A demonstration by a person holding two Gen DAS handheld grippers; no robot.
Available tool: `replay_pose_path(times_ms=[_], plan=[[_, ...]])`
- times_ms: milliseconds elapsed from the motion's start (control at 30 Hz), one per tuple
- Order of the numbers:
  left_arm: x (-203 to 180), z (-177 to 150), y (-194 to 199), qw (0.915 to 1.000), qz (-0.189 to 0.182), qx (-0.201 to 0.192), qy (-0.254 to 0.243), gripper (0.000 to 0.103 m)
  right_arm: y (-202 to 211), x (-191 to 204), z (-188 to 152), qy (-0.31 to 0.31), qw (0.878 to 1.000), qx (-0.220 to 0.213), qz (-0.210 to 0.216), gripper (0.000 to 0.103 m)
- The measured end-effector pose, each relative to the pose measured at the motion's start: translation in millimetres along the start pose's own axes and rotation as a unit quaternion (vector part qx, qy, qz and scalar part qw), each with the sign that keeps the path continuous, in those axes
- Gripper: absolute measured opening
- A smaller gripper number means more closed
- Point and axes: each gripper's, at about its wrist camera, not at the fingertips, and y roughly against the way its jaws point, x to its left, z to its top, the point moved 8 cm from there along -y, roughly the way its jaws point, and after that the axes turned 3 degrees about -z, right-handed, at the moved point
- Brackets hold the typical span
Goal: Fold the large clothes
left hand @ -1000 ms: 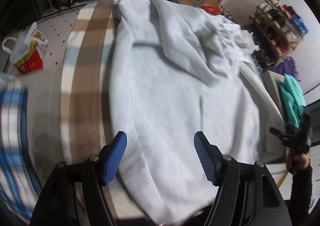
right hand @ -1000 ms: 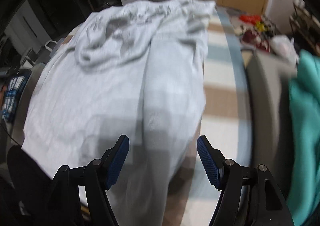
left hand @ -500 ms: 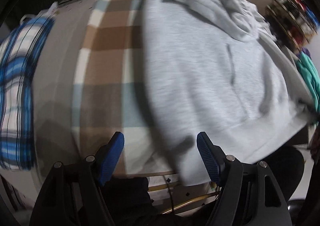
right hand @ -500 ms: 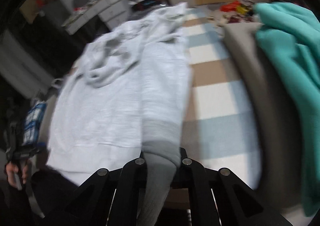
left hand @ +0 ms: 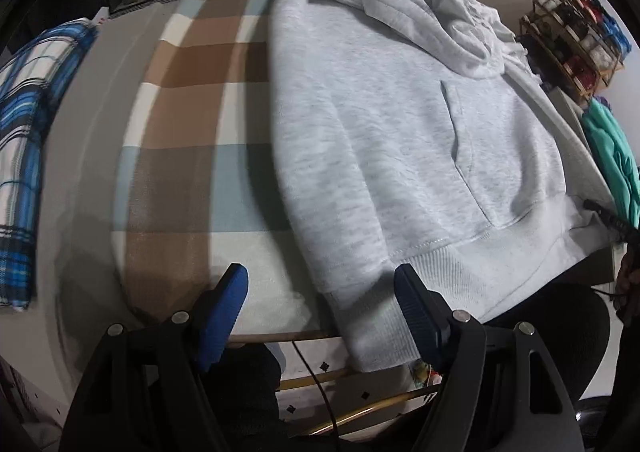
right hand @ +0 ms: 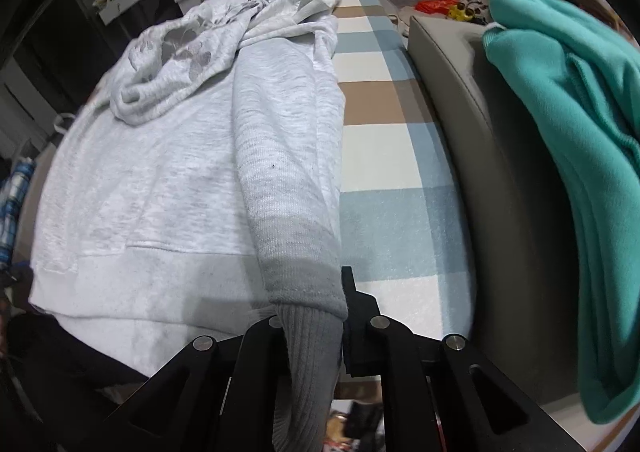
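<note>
Grey hoodie [left hand: 400,140] flat on blanket

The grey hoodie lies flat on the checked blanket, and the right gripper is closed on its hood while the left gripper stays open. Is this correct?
Not fully. In the right wrist view the right gripper is shut on the sleeve cuff of the grey hoodie, not on its hood, which lies at the far end. The rest holds: it lies on the checked blanket, and the left gripper is open.

From the left wrist we are looking steeply down over the near left corner of the bed [left hand: 192,180], close above the hoodie's [left hand: 400,140] hem. From the right wrist we are looking down along the bed's right edge, right at a sleeve cuff [right hand: 304,284]. Both views are sharing the hoodie and checked blanket [right hand: 384,156].
</note>
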Motion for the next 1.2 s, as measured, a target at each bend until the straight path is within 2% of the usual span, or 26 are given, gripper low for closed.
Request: replay_pose_path(times_ms=[167, 267, 400, 433, 467, 533, 600, 700, 767, 833, 967, 1033, 1067, 1100, 1167, 1200], plan=[[-7, -3, -17, 0.9993, -0.026, 0.025, 0.010, 0.072, 0, 1, 0, -0.016, 1.000, -0.009, 0.019, 0.013], [-13, 0, -16, 0.9990, -0.042, 0.017, 0.001, 0.072, 2, 5, -1, -0.013, 0.999, -0.017, 0.028, 0.014], [-15, 1, -13, 0.9992, -0.037, 0.004, -0.012, 0.069, 6, 6, -1, -0.008, 0.999, -0.027, 0.025, 0.012], [-15, 0, -13, 0.9992, -0.033, 0.002, -0.020, 0.059, 7, 6, -2, -0.009, 0.999, -0.028, 0.026, 0.012], [-15, -1, -14, 0.9992, -0.027, 0.002, -0.028, 0.043, 7, 6, -2, -0.008, 0.999, -0.029, 0.024, 0.012], [-13, -3, -13, 0.9991, -0.029, 0.000, -0.032, 0.041, 7, 6, -2, -0.007, 0.999, -0.029, 0.022, 0.012], [-9, -3, -10, 0.9988, -0.036, -0.005, -0.031, 0.032, 7, 7, -2, -0.008, 0.999, -0.029, 0.022, 0.012], [-2, -4, -6, 0.9989, -0.039, -0.007, -0.025, 0.029, 7, 6, -2, -0.005, 0.999, -0.029, 0.019, 0.012], [-1, -4, -5, 0.9992, -0.027, -0.009, -0.029, 0.029, 7, 6, -2, -0.002, 0.999, -0.029, 0.019, 0.012], [1, -5, 1, 0.9993, -0.027, -0.016, -0.020, 0.029, 6, 7, -4, -0.003, 0.999, -0.028, 0.023, 0.012], [8, -6, 17, 0.9993, 0.002, -0.036, 0.005, 0.031, 6, 6, -6, -0.005, 0.999, -0.030, 0.028, 0.014], [1, -10, 20, 0.9994, -0.020, -0.026, 0.012, 0.032, 6, 5, -7, -0.011, 0.999, -0.030, 0.033, 0.014], [-3, -13, 19, 0.9995, -0.024, -0.020, 0.010, 0.043, 6, 4, -7, -0.014, 0.999, -0.028, 0.036, 0.014], [-9, -18, 18, 0.9995, -0.028, -0.012, 0.004, 0.058, 6, 5, -7, -0.016, 0.999, -0.028, 0.038, 0.014], [-20, -24, 15, 0.9990, -0.043, -0.014, -0.006, 0.066, 6, 5, -7, -0.017, 0.999, -0.030, 0.042, 0.014], [-26, -28, 11, 0.9988, -0.046, -0.011, -0.015, 0.066, 6, 5, -7, -0.018, 0.998, -0.030, 0.043, 0.015]])
